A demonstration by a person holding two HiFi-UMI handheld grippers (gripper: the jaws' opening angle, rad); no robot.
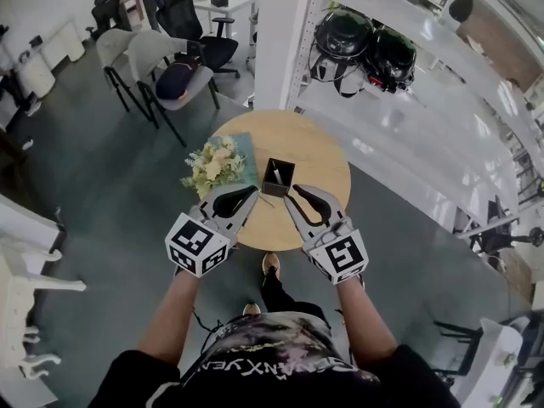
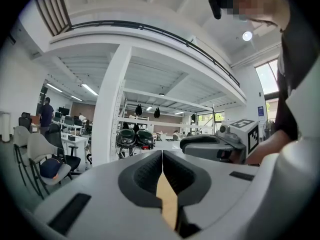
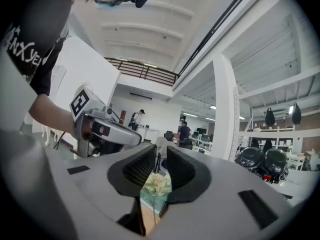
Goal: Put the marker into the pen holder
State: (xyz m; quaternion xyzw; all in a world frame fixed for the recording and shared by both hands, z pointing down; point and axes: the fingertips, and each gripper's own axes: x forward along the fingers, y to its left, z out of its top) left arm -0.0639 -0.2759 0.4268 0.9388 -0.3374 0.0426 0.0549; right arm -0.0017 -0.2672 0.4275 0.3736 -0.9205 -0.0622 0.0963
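A slim white marker leaned inside the square black pen holder; left gripper jaws together, right gripper jaws parted, empty.

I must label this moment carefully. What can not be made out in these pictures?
- Head view: the pen holder is too small to count what stands inside.
- Head view: the thin dark line beside it is too small to tell thing from shadow.
- Left gripper view: the left claw hides the pen holder.
- Right gripper view: the right claw hides most of the flowers.
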